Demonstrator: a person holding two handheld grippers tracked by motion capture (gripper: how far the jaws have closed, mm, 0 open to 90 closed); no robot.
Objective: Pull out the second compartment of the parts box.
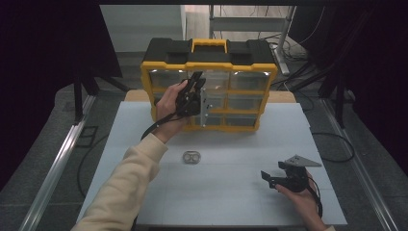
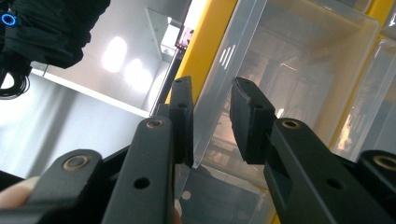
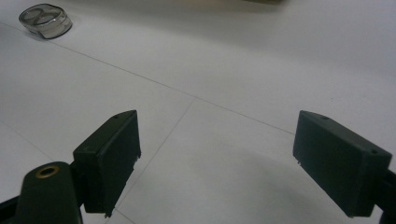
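- The yellow-and-black plastic organiser case with clear drawers (image 1: 209,91) stands upright at the far side of the white table (image 1: 221,192); every place below is given from that case.
- The left gripper (image 2: 212,119) is up against the case's front, at a clear plastic drawer (image 2: 289,74) toward its left column. Its black jaws stand a little apart with the drawer's clear edge between them, but whether the pads actually press on it cannot be told.
- The step in hand looks like pulling that drawer out. To do it well, seat both pads squarely on the drawer lip before drawing, then pull straight back along the drawer's own line, so the case doesn't tip or slide.
- The small round clear container (image 1: 191,157) lies on the table in front of the case, well apart from both grippers.
- The right gripper (image 3: 217,165) rests low over the table, in front of the case and to its right, jaws spread wide around nothing.
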